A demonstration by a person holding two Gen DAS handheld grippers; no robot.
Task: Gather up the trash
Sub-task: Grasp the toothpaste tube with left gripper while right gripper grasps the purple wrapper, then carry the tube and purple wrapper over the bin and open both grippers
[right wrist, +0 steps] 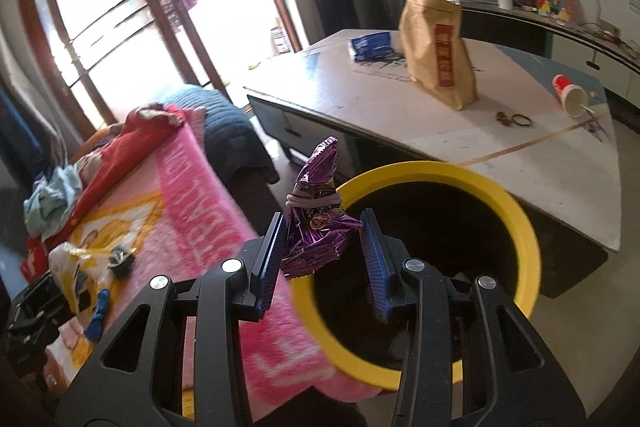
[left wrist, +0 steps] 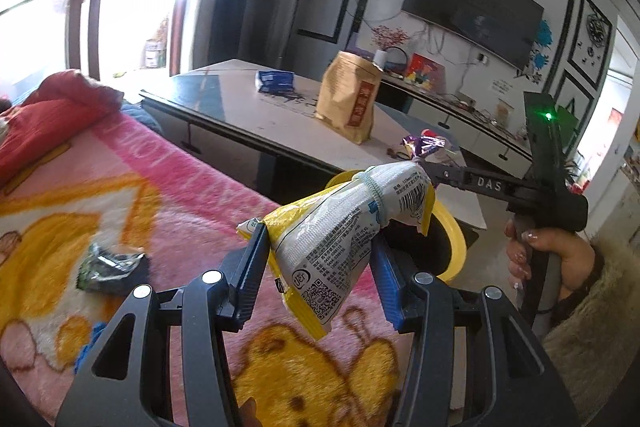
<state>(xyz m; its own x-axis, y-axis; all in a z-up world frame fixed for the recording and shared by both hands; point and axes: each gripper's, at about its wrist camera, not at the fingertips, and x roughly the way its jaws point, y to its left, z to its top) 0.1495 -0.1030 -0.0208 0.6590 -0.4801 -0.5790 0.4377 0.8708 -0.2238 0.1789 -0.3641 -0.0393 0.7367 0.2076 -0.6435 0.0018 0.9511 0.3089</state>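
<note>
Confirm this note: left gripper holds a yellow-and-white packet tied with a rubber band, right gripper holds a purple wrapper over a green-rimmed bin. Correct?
Not quite: the bin has a yellow rim, not green, as the right wrist view shows. The rest stands: the left gripper holds the yellow-and-white packet with its rubber band, and the right gripper has the purple wrapper between its fingers over the bin.

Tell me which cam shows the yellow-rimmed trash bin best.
Right wrist view: the round yellow-rimmed trash bin shows almost its whole rim and dark interior, just beyond the right gripper, which has a crumpled purple foil wrapper between its fingers. Left wrist view shows only rim slivers behind the yellow-and-white snack bag.
</note>
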